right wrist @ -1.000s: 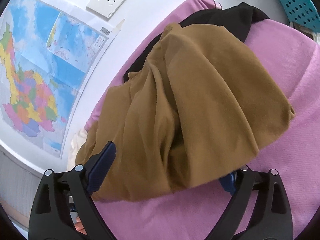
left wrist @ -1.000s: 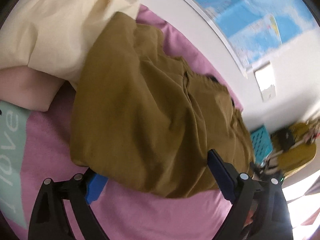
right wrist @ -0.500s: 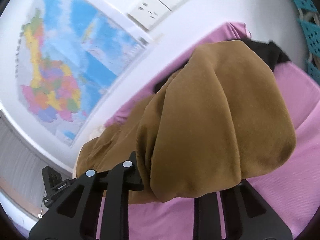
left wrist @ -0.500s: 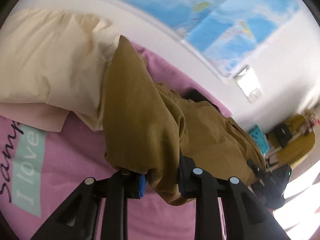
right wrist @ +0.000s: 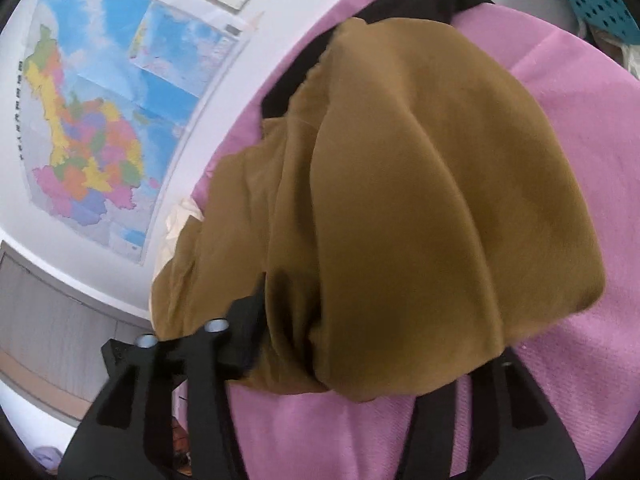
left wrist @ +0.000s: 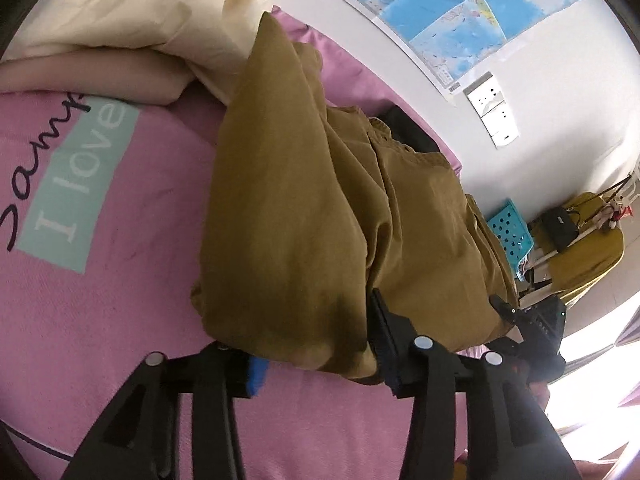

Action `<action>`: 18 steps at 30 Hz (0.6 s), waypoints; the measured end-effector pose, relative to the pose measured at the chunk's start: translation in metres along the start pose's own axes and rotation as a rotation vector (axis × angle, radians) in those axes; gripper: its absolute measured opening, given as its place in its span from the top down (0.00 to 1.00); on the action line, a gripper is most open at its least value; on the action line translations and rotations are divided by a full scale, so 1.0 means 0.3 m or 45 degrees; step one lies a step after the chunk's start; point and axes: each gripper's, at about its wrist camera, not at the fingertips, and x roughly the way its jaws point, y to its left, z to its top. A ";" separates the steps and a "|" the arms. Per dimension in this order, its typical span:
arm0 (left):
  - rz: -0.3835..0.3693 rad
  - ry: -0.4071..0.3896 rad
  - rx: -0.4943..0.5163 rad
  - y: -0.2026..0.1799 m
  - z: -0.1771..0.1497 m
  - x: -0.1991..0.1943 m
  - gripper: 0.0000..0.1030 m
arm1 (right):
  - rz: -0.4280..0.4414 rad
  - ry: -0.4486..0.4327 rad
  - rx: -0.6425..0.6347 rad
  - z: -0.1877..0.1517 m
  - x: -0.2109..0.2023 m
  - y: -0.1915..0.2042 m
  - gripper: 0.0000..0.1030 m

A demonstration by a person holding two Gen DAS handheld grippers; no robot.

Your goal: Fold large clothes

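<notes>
A large mustard-brown garment (left wrist: 304, 200) lies bunched on the pink bed sheet (left wrist: 120, 300), its near part doubled over into a thick rounded fold. In the left wrist view my left gripper (left wrist: 318, 344) straddles the near edge of that fold. Its jaws are opening and the cloth sits loosely between them. In the right wrist view the same garment (right wrist: 420, 200) bulges over my right gripper (right wrist: 380, 340). Those jaws are also opening, with the fold's rim between them and the right finger partly hidden under cloth.
A black garment (right wrist: 400, 4) lies under the brown one by the wall. A cream pillow (left wrist: 140, 12) sits at the bed's head. A map (right wrist: 100, 120) and a socket (left wrist: 492, 108) are on the white wall. A blue perforated basket (left wrist: 510, 232) stands past the bed's end.
Both grippers went from wide open to shut on the garment's near edge and carried it towards the wall. Now their jaws stand wider again and the fold rests on the garment.
</notes>
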 end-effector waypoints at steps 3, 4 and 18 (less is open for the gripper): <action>-0.006 0.012 -0.008 0.015 -0.016 0.000 0.44 | -0.004 -0.007 -0.053 -0.017 -0.004 0.030 0.26; -0.022 0.007 -0.013 0.018 -0.024 -0.008 0.38 | -0.002 -0.018 -0.047 -0.018 -0.005 0.029 0.23; -0.040 -0.059 -0.104 -0.028 0.085 0.094 0.13 | -0.014 -0.091 -0.012 0.046 0.090 0.059 0.22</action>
